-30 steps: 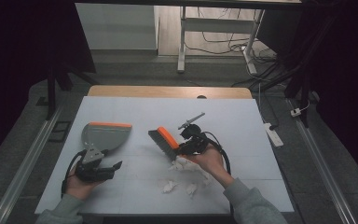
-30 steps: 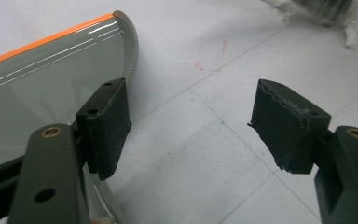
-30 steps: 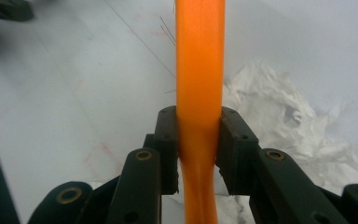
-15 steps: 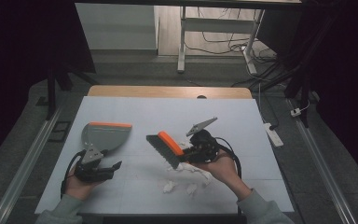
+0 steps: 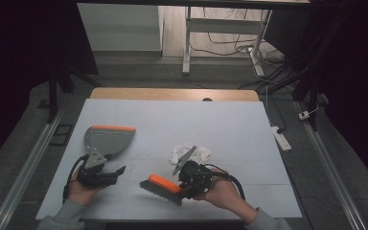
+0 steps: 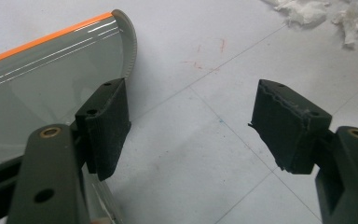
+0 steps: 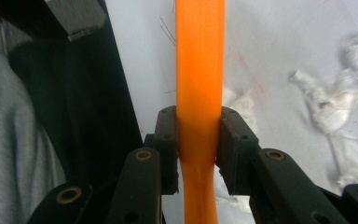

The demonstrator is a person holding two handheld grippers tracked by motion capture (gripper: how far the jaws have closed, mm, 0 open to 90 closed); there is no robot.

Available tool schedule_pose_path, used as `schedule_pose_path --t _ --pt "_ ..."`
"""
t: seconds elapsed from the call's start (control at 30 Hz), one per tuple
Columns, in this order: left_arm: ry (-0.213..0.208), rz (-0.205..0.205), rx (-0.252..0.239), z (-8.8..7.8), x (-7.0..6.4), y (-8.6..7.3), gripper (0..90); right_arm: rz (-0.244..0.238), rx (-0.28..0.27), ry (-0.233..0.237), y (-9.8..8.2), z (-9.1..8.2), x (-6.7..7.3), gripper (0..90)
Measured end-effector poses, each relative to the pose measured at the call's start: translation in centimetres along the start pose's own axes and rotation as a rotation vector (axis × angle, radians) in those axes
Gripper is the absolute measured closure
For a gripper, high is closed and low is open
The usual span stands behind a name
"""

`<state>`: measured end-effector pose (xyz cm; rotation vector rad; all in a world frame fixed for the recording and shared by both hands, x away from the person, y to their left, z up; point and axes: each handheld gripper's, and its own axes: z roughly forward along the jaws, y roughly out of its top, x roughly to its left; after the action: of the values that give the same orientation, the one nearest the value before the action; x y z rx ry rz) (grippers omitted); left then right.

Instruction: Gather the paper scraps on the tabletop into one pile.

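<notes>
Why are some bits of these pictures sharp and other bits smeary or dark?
High view: the table is evenly lit and its surroundings are dark. Right gripper view: the orange brush handle is sharp, the crumpled paper smeared. Left gripper view: glare streaks cross the dustpan.

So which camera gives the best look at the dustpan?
The high view: the whole dustpan lies flat on the table, orange edge away from the person, just beyond the left gripper. The left gripper view shows part of its grey pan and orange edge beside one jaw. The right gripper view looks along the brush handle.
</notes>
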<state>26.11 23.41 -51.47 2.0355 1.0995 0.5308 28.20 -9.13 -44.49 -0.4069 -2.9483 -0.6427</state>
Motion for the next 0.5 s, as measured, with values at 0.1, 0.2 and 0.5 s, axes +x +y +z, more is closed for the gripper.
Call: schedule_pose_path --t 0.1,0.2,0.5 --pt "0.0 -0.001 0.0 0.0 0.0 0.0 28.4 0.008 0.017 -0.02 0.2 0.6 -0.6 71.0" --pt "0.0 0.0 0.001 0.0 0.0 0.0 28.4 0.016 0.037 -0.073 0.4 0.7 -1.7 71.0" --pt "0.001 -0.001 0.002 0.0 0.0 0.0 28.4 0.115 0.013 -0.209 -0.2 -0.9 -6.1 71.0"
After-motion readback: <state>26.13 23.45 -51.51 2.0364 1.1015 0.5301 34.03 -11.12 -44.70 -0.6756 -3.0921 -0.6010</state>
